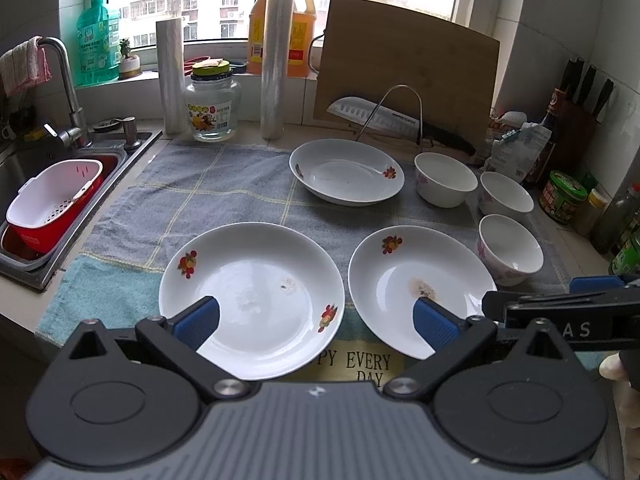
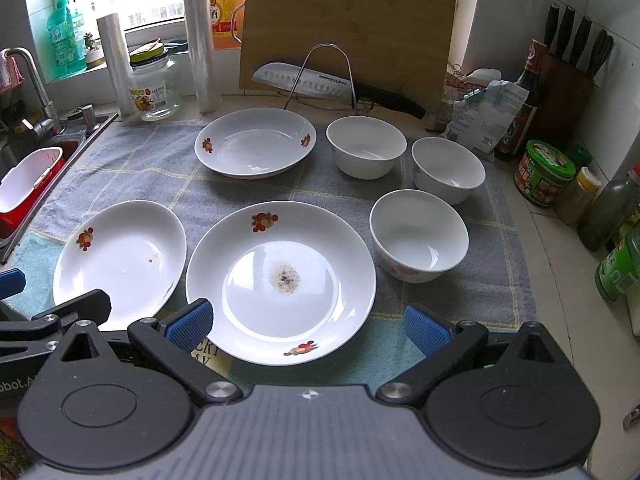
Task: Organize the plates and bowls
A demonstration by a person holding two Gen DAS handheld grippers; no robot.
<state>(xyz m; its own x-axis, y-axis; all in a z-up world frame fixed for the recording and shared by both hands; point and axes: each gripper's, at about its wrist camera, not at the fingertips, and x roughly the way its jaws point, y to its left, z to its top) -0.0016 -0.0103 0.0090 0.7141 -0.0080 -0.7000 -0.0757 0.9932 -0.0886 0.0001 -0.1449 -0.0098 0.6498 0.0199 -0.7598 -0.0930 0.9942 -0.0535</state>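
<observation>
Only the left wrist view shows a person's fingers (image 1: 612, 366), both the left gripper (image 1: 316, 320) and right gripper (image 2: 306, 326) spread wide, empty, above upright plates: left plate (image 1: 252, 300), stained plate (image 2: 280, 280).

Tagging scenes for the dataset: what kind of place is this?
Most likely a home kitchen counter: a sink with faucet at the left, a cutting board with a knife propped by the window, and a knife block beside condiment bottles.

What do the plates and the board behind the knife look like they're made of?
Plates: probably glazed ceramic or porcelain, being white, glossy, reflecting the window, with printed fruit motifs. Board: looks like bamboo or wood, with tan matt grain in glued strips.
</observation>
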